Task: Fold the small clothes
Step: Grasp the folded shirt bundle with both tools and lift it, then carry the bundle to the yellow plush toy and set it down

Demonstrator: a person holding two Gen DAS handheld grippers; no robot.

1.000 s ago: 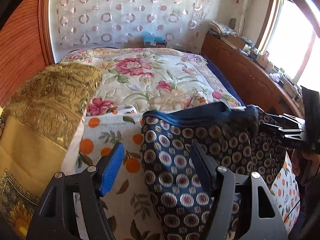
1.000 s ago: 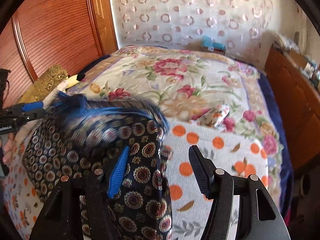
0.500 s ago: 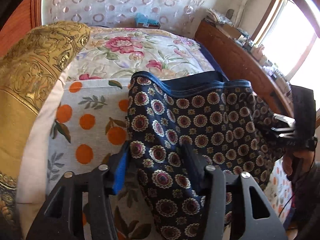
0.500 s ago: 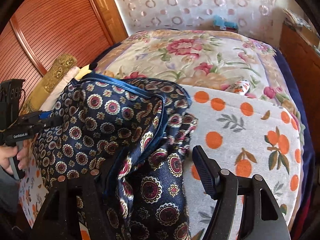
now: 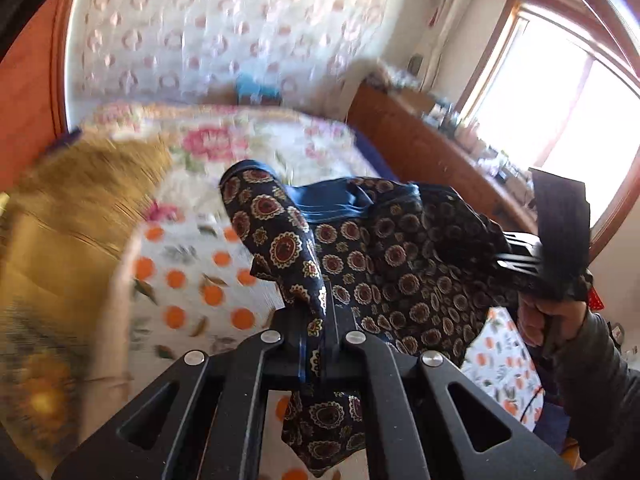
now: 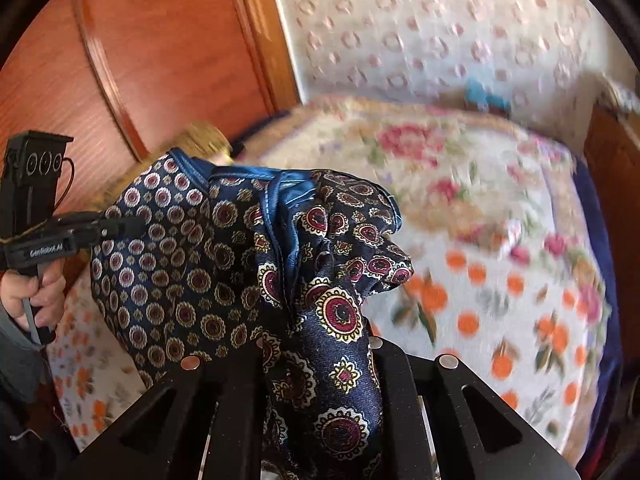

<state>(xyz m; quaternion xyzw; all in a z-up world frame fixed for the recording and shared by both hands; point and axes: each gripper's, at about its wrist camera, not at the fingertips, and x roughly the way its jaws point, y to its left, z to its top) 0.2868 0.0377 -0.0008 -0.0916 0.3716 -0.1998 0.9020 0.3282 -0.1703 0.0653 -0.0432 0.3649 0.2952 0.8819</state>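
- Navy-blue silky garment with a red-and-gold medallion print and a plain blue trim (image 5: 384, 264) hangs stretched between our two tools above the bed, lifted off the white cloth with orange dots and green leaves (image 5: 192, 280) that lies on the bed's floral quilt (image 6: 460, 168).
- Our left tool (image 5: 320, 344) has just been closing; its jaws now stand together, clamped on one edge of the garment, with a tail of the fabric hanging below them.
- Our right tool (image 6: 316, 356) has also just been closing and is clamped on a thicker bunch of the same fabric, which spills over the jaws and hides the pads.
- We judge the step in hand to be the pick-up and spread: both edges are gripped, but no fold is made, so the task looks near its start for this piece.
- The next move, as we read it, calls for drawing the two tools apart to pull the fabric taut, then laying it flat on the dotted cloth before bringing one edge over the other. The silky fabric will probably slide, so both grips need to stay firm.
- Both tools point forward and downward toward the bed. In each view a hand (image 5: 552, 320) wraps the handle of the opposite tool, with a dark sleeve behind it.
- Much of the background is motion-blurred, so we cannot say whether the gold brocade cloth (image 5: 72, 216) at the left touches the garment; it appears to lie beside the dotted cloth.
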